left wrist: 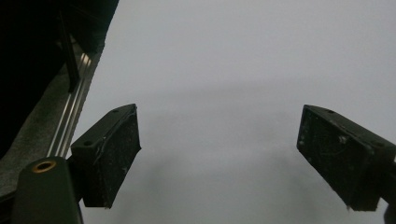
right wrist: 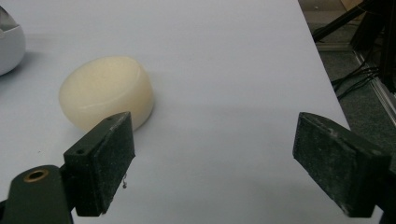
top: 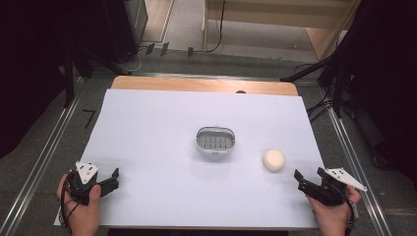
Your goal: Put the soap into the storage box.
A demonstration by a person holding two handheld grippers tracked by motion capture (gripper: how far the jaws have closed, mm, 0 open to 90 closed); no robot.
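Both the left gripper [top: 109, 181] and right gripper [top: 306, 183] are open and empty; soap bar [top: 274, 160], at the right gripper's 11 o'clock, remains ungrasped, outside the soap dish [top: 216, 140].

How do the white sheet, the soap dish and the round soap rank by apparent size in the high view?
1. White sheet, by far the largest.
2. Soap dish.
3. Round soap, clearly smaller than the dish, at a similar distance from the camera.

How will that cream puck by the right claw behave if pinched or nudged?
The cream puck lies on its flat face, so a nudge should slide it, not roll it. On edge, its round wall could roll. The smooth, soap-like surface may slip between pads, though it looks stiff. The right claw stands open wider than the puck.
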